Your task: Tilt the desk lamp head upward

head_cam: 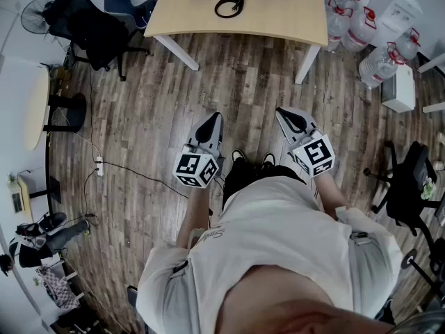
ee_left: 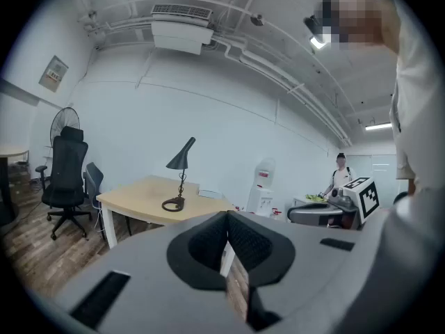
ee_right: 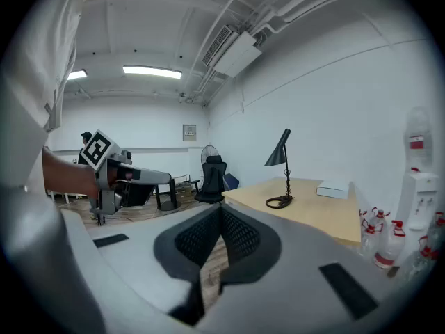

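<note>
Person: white short-sleeved T-shirt (head_cam: 278, 235), small script print near its left hem; dark legwear (head_cam: 243, 177); dark shoes (head_cam: 238, 156).
Tools in hands: left gripper (head_cam: 211, 119) has pale grey tapered shell, black ribbed pads (ee_left: 205, 245) lining jaws, black slot marks on top, white cube (head_cam: 195, 169) with black square markers at rear. The right gripper (head_cam: 284, 112) has same build and own marker cube (head_cam: 314, 156).

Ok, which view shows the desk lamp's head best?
The left gripper view: the lamp head shows whole, in profile, pointing down. The right gripper view shows it similarly, nearer the frame's side. The head view shows mainly the ring base.
</note>
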`<state>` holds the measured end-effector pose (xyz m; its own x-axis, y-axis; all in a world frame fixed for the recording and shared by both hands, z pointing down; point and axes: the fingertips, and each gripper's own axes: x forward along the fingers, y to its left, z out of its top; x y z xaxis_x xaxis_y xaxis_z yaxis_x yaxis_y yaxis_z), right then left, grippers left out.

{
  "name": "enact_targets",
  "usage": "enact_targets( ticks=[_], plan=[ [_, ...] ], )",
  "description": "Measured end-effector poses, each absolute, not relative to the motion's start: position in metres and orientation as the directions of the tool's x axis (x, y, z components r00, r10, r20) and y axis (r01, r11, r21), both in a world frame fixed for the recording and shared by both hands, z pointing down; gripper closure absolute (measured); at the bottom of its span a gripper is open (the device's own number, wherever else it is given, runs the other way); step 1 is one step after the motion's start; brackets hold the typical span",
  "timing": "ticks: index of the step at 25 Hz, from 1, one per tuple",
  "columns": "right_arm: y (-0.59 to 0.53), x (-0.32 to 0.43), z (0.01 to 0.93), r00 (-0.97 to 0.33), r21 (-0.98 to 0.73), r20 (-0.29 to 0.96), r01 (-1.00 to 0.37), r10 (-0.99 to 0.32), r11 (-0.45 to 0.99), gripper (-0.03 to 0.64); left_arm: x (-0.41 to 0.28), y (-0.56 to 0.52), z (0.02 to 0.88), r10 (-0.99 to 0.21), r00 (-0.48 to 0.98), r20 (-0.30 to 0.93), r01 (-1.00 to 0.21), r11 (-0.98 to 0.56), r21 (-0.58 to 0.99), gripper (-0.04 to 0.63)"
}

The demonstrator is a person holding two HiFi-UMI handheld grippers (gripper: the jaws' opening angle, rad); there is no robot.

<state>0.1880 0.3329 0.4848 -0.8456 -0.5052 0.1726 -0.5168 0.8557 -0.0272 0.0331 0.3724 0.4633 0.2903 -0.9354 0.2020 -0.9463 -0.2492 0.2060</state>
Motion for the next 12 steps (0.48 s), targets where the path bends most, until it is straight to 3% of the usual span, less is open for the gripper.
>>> enact_targets(
  ticks=[12],
  plan=[
    [0.305, 0.170, 0.483, -0.869, -0.056, 0.136, -0.486, -0.475, 0.872, 0.621, 0.018, 0.359, 0.470, -0.936, 0.256, 0.243, -0.956, -0.207, 0.208, 0.581]
  ],
)
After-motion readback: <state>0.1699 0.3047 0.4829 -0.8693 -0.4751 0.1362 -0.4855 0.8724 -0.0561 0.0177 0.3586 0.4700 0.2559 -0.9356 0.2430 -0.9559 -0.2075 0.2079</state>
